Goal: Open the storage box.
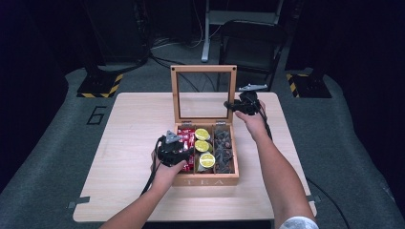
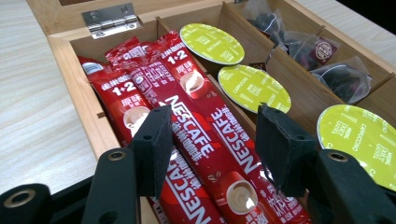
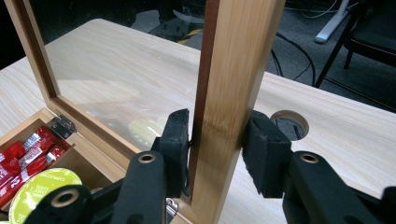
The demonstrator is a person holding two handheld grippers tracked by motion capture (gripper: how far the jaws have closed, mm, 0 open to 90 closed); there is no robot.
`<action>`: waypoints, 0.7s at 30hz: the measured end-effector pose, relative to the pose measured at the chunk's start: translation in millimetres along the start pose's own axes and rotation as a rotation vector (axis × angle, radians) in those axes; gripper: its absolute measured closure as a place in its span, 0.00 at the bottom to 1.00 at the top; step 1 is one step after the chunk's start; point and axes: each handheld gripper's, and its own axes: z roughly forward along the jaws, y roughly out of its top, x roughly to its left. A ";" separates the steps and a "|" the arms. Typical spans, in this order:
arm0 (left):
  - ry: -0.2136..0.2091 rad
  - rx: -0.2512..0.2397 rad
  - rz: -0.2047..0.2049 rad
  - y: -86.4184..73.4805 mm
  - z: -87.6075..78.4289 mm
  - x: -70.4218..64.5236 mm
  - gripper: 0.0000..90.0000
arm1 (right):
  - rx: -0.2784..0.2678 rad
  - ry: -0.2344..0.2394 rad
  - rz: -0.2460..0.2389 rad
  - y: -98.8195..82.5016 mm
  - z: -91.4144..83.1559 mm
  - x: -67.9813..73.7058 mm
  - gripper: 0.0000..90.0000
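Observation:
A wooden tea box (image 1: 205,181) stands on the table with its glass lid (image 1: 204,69) upright. Red Nescafe sticks (image 2: 196,116) lie in its left compartment, green capsules (image 2: 211,43) in the middle one, dark tea bags (image 2: 322,51) in the right one. My left gripper (image 1: 184,155) hovers over the left compartment; in the left gripper view its jaws (image 2: 212,140) stand open on either side of the sticks without pressing them. My right gripper (image 1: 234,106) is at the lid's right edge, and its pads (image 3: 215,135) clasp the lid's wooden frame (image 3: 238,56).
The light wood table (image 1: 138,119) has bare surface left of the box and behind the lid. A round cable hole (image 3: 289,123) sits in the tabletop beyond the lid. A dark folding chair (image 1: 253,38) and stand legs are on the floor behind the table.

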 end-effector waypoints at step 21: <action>0.007 -0.008 -0.016 3.5 -0.9 0.0 0.94 | 0.000 -0.004 -0.002 0.1 2.2 1.0 0.67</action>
